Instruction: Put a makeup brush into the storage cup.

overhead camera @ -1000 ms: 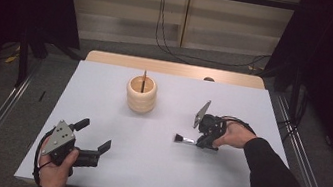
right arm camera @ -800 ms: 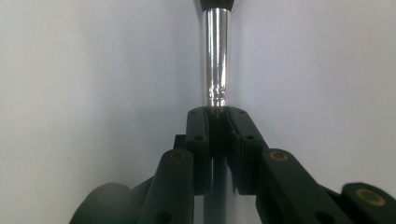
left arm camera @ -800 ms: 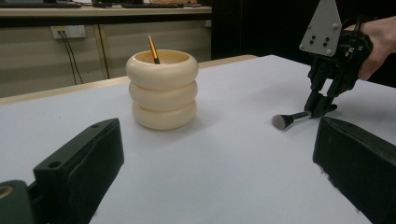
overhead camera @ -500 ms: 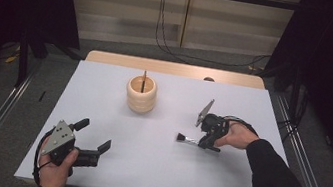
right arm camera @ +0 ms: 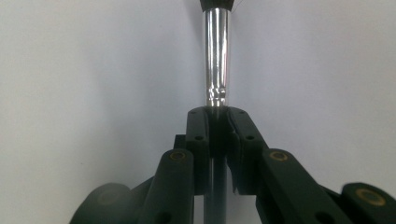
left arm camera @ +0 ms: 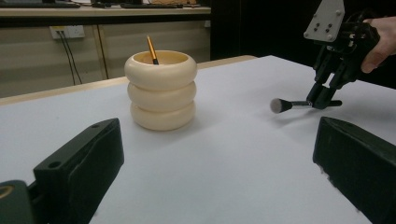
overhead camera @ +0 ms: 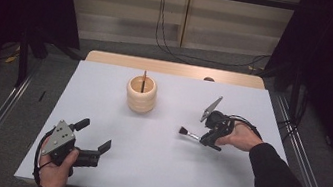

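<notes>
At the near left of the white table (overhead camera: 152,172) the left gripper (overhead camera: 94,144) rests low in the person's hand, its jaws spread wide with nothing between them; in the left gripper view they frame the scene from either side. Farther back, left of centre, stands a cream ribbed cup (overhead camera: 141,93) made of three stacked rings, with a thin orange stick (left arm camera: 152,50) leaning inside it. To the right of the cup, well apart from it, lies the brush (overhead camera: 188,134), its dark bristle head pointing left and its silver ferrule (right arm camera: 217,56) running back into the right gripper (overhead camera: 209,140). That gripper's jaws are clamped on the brush handle just behind the ferrule, the brush held low over the table.
</notes>
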A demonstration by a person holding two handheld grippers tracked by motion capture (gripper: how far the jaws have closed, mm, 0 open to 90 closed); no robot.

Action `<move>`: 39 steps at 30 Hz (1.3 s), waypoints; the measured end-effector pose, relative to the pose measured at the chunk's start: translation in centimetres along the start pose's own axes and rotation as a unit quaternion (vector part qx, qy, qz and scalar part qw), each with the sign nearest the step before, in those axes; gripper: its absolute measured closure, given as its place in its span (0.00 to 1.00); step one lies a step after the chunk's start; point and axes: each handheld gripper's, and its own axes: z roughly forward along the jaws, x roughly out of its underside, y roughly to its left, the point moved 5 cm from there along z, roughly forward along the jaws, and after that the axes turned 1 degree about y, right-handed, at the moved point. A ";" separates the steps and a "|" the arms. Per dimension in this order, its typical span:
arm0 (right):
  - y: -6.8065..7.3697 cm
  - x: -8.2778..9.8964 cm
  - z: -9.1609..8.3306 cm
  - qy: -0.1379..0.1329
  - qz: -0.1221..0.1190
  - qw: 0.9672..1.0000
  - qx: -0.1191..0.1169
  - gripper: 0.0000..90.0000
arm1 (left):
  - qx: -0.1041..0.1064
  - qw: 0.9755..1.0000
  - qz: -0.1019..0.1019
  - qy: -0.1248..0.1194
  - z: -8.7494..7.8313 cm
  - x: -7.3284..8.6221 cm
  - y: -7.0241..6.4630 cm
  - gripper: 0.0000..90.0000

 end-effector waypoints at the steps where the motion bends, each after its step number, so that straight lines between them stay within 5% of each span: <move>1: 0.0 0.1 -0.1 -0.003 0.007 1.000 -0.001 0.88 | 0.000 1.000 -0.001 -0.001 0.0 0.0 0.0 0.02; 8: 0.3 0.5 -1.1 -0.052 0.022 0.998 -0.003 0.88 | 0.000 1.000 0.003 0.002 0.0 0.0 -0.1 0.02; 17: 0.5 1.4 -2.4 -0.116 0.055 0.992 0.012 0.88 | -0.002 1.000 -0.001 0.001 0.0 0.0 0.0 0.02; 29: 1.1 1.3 -3.3 -0.204 0.068 0.976 0.018 0.88 | -0.002 1.000 0.005 0.004 0.0 0.0 -0.1 0.02; 34: 1.5 1.1 -3.1 -0.214 0.066 0.974 0.033 0.88 | 0.000 1.000 0.004 0.005 0.0 0.1 -0.1 0.02; 39: 1.6 1.2 -3.6 -0.258 0.075 0.963 0.040 0.88 | 0.000 1.000 -0.002 0.006 0.1 0.2 -0.1 0.02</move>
